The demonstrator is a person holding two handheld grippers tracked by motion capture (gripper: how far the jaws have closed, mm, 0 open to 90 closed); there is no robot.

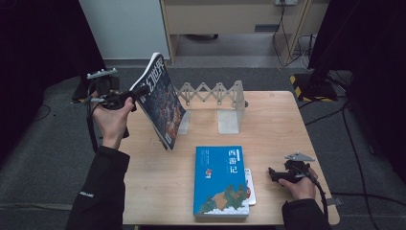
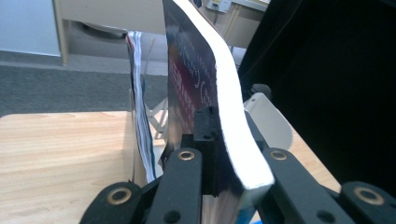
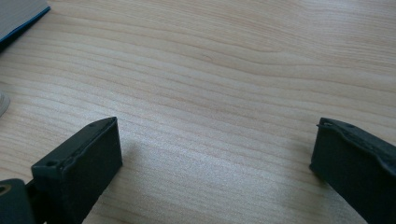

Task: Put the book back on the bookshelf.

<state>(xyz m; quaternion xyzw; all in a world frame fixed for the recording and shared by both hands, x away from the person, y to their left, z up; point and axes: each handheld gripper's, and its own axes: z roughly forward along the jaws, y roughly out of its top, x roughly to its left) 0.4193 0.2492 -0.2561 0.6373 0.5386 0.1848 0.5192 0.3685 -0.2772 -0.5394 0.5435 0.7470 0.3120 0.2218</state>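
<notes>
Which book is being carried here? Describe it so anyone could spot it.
Start at the wooden table and look above its left edge. There the left gripper clamps a dark-covered book, tilted in the air, unlike the blue book lying flat.

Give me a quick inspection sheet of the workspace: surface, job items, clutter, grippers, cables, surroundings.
Surface: wooden table, flat.
Job's things: dark magazine lifted clear of the table, tilted; grey expanding book rack standing at the far edge.
Clutter: blue book lying flat, a thinner white item partly under it.
Grippers: left gripper shut on the magazine's edge; right gripper open, low over bare wood.
Cables: black leads on the floor, right.
Surroundings: grey carpet, black curtains, light cabinet behind.
</notes>
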